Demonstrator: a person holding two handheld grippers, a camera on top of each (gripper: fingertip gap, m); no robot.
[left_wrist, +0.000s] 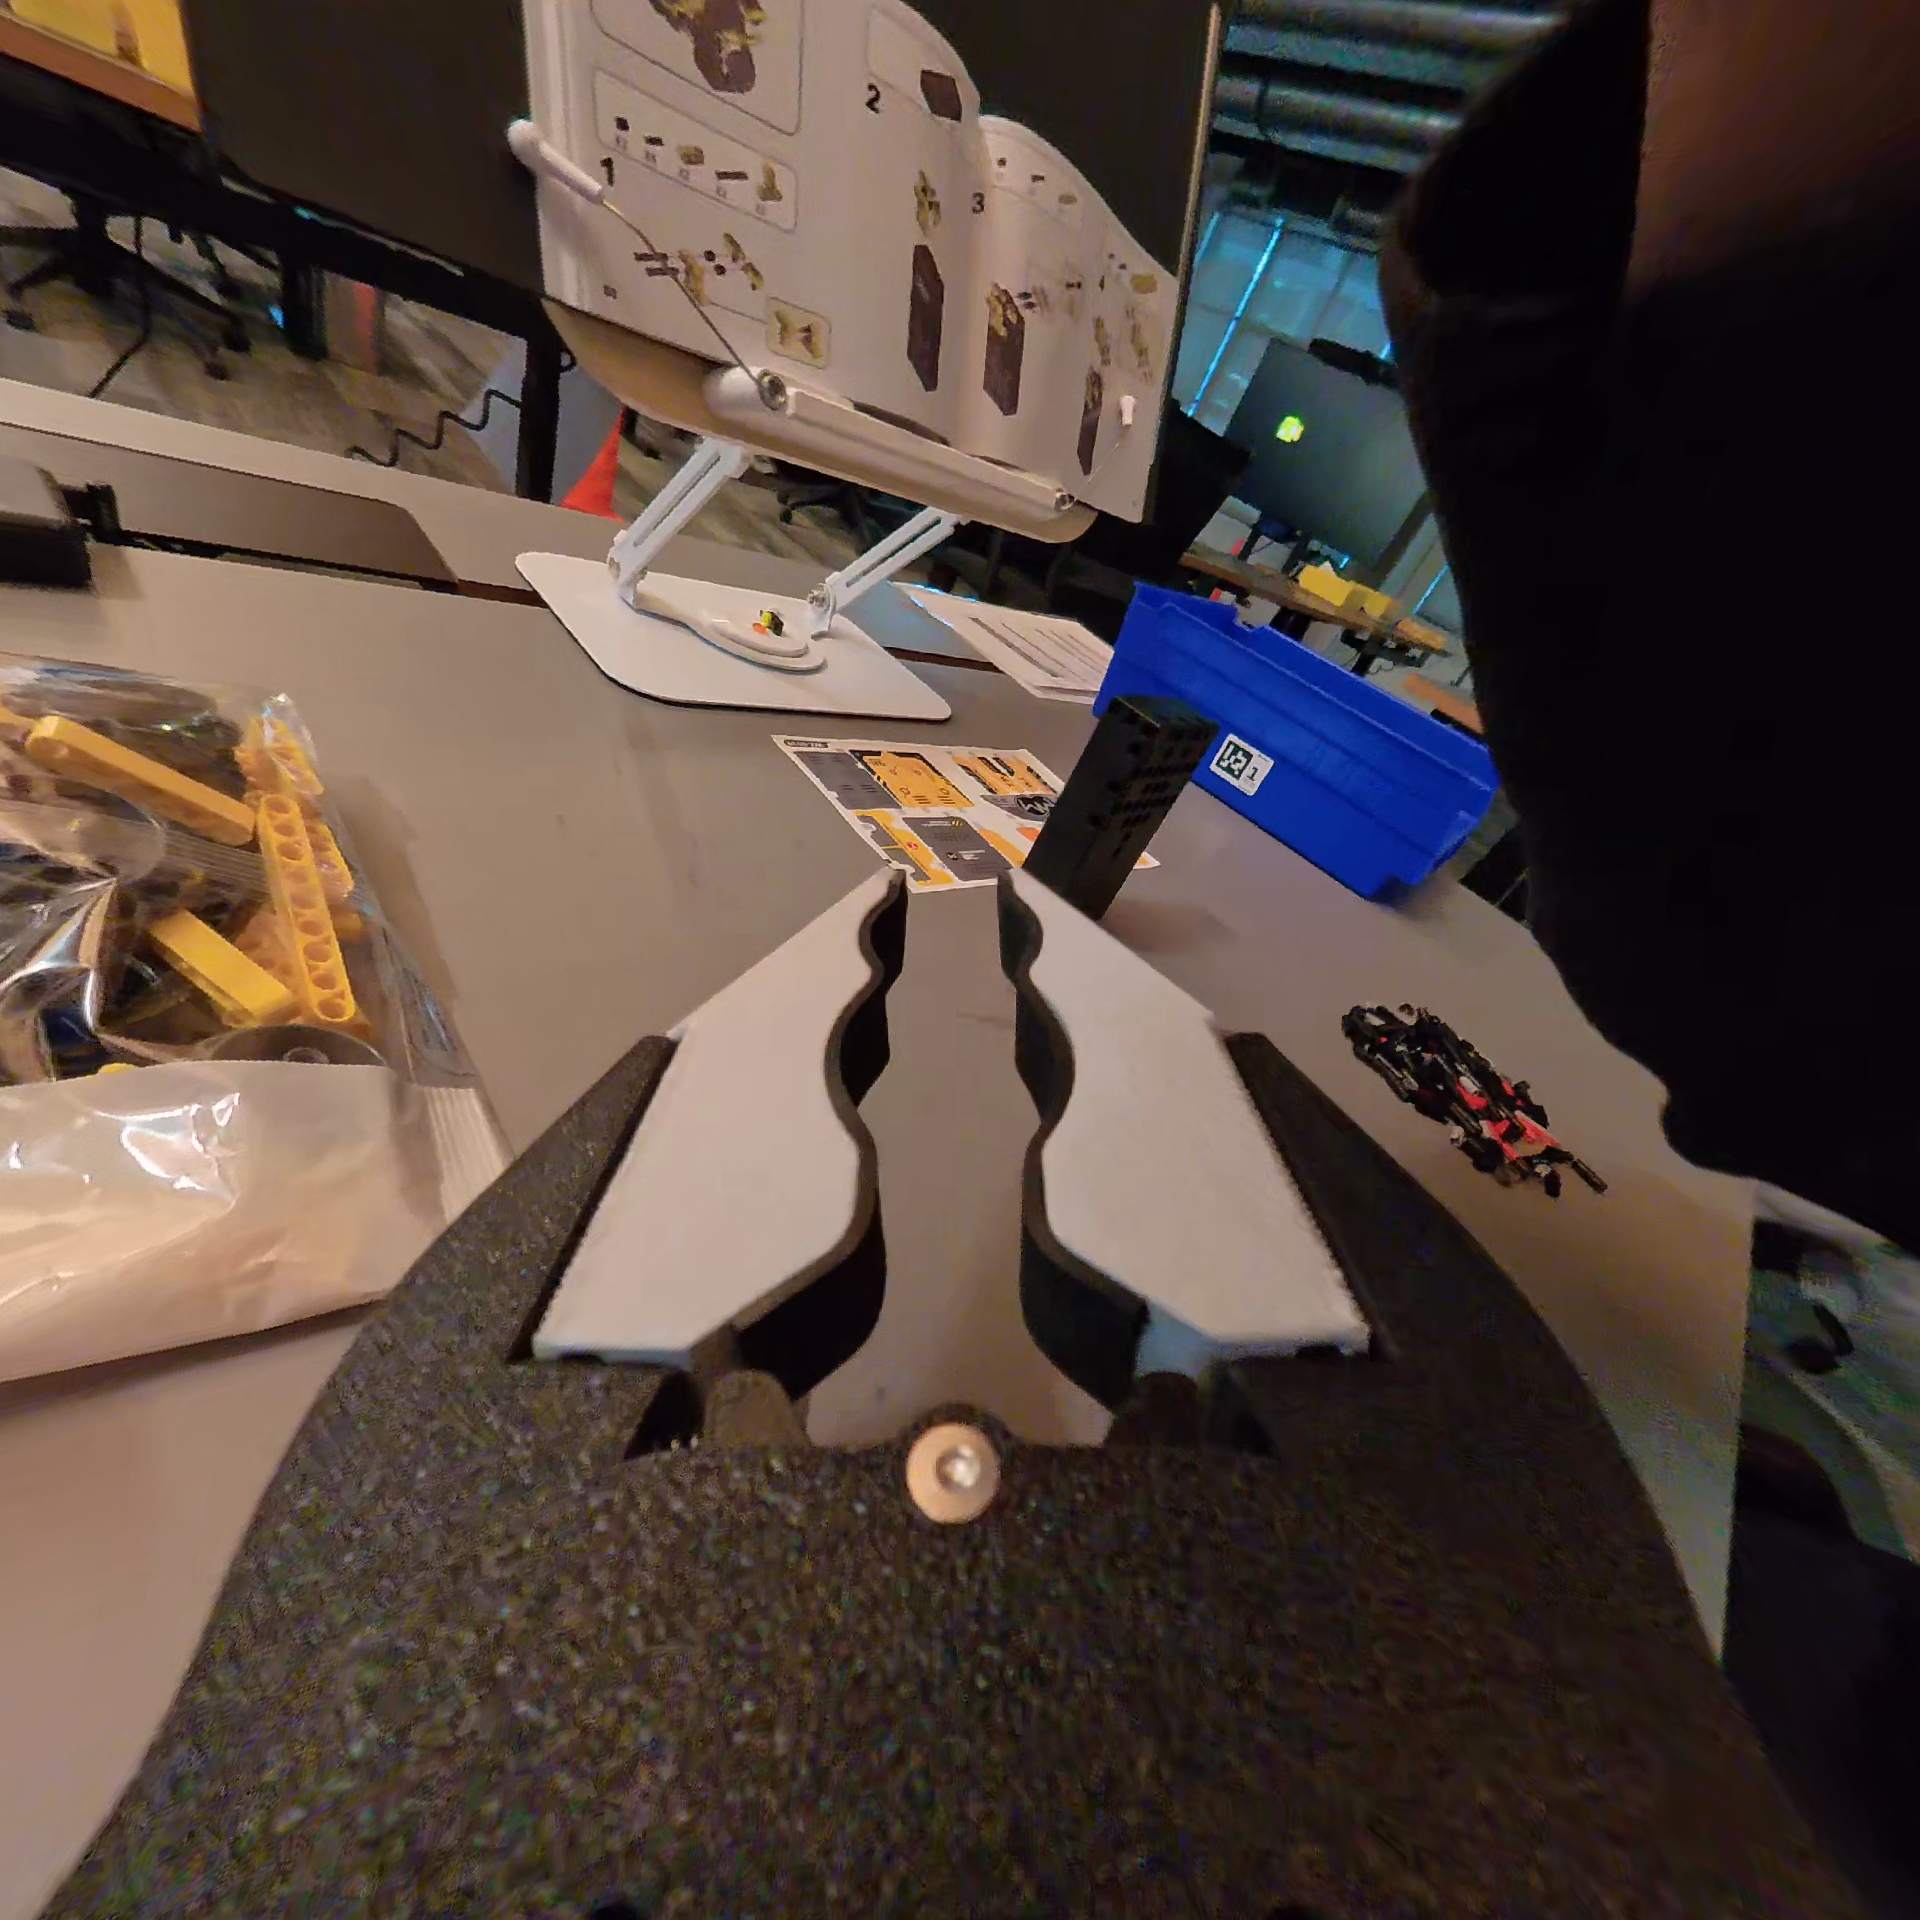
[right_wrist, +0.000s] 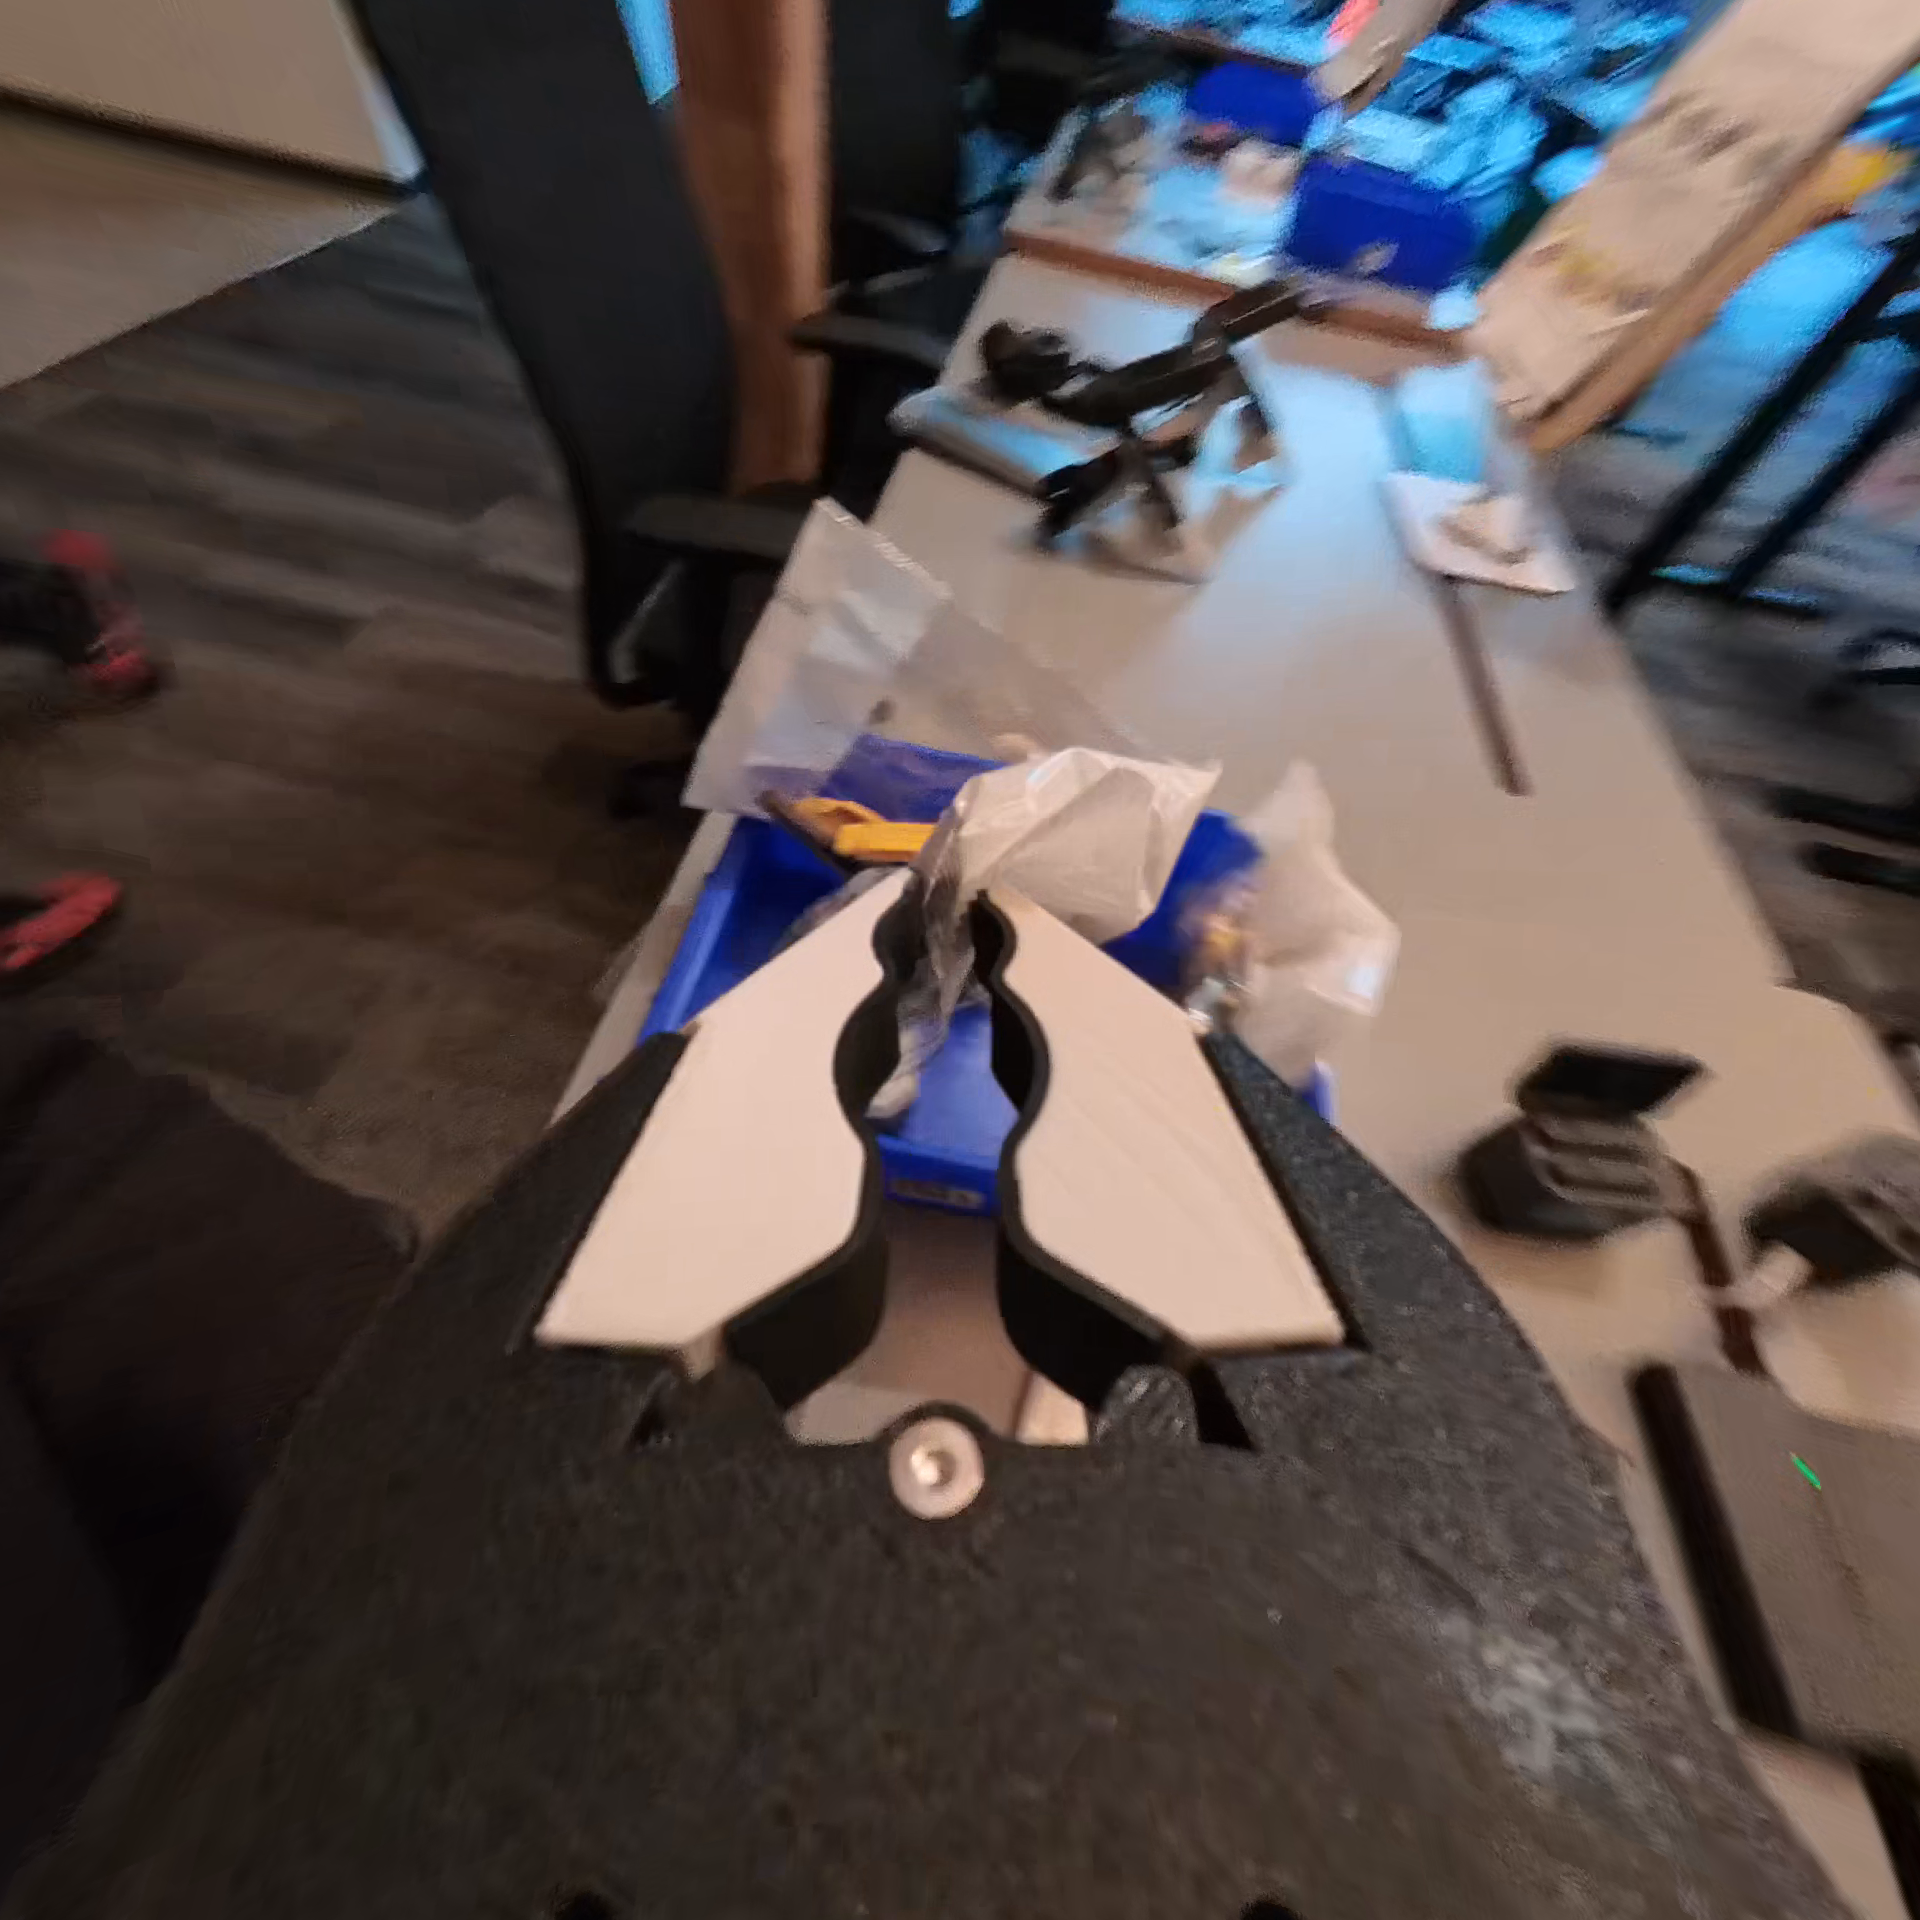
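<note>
My view from the left wrist takes in the grey table (left_wrist: 582, 821), widest thing in sight. On it stands a white stand (left_wrist: 727, 634) that props up an open instruction booklet (left_wrist: 831, 197). To the left lies a clear bag of yellow and black building pieces (left_wrist: 177, 883), with a pale empty bag (left_wrist: 187, 1195) in front of it. Off to the right sits a blue bin (left_wrist: 1309, 748). A tall black block (left_wrist: 1122, 810) leans just beyond my left gripper (left_wrist: 951, 894), and a sticker sheet (left_wrist: 914, 805) lies flat beside that block. A small heap of black and red pins (left_wrist: 1465, 1091) rests to the right.

My left gripper has its fingers slightly apart and holds nothing, with bare table between them.

From the right wrist view, my right gripper (right_wrist: 940, 914) is pinched on a crumpled clear plastic bag (right_wrist: 1070, 831), above the blue bin (right_wrist: 727, 925). A yellow piece (right_wrist: 862, 831) shows in that bin.
</note>
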